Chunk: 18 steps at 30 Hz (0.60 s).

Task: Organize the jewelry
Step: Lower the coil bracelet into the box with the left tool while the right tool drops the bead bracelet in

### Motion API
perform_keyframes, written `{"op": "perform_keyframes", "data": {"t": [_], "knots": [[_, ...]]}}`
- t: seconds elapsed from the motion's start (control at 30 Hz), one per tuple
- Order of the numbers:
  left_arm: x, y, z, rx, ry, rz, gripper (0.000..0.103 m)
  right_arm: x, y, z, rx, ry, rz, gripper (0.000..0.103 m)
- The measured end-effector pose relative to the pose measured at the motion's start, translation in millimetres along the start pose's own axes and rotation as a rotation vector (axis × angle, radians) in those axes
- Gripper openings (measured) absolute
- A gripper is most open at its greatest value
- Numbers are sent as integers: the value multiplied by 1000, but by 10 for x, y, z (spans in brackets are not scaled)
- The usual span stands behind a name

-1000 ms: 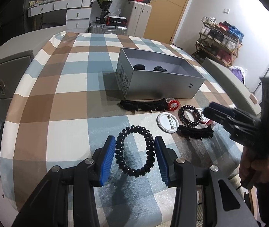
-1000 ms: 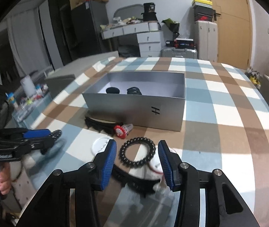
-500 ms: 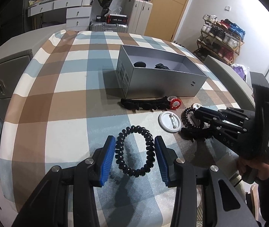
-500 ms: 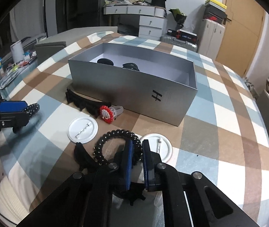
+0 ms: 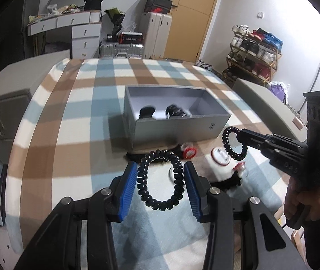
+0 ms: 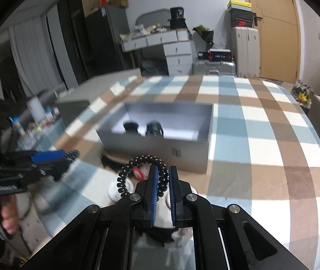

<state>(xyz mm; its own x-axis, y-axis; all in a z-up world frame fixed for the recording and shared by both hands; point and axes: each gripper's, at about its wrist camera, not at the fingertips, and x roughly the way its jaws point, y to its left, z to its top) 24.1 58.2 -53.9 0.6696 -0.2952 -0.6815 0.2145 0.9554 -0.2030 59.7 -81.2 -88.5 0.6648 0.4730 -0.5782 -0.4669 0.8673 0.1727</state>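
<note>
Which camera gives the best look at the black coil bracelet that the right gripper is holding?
The left wrist view: the black coil bracelet hangs whole and sharp from the right gripper. In the right wrist view the same bracelet sits close up, partly hidden between the blue pads.

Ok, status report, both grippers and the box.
Left gripper shut on a black coil bracelet. Right gripper shut on second coil bracelet. Grey box open, path unobstructed.
</note>
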Motion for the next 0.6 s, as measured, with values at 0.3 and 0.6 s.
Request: {"op": "perform_keyframes", "data": {"t": [0.3, 0.6], "knots": [[163, -68, 398, 22, -48, -21, 37, -84, -155, 389, 59, -82, 87, 9], [450, -131, 702, 49, -50, -53, 37, 121, -301, 683, 41, -90, 120, 9]]}}
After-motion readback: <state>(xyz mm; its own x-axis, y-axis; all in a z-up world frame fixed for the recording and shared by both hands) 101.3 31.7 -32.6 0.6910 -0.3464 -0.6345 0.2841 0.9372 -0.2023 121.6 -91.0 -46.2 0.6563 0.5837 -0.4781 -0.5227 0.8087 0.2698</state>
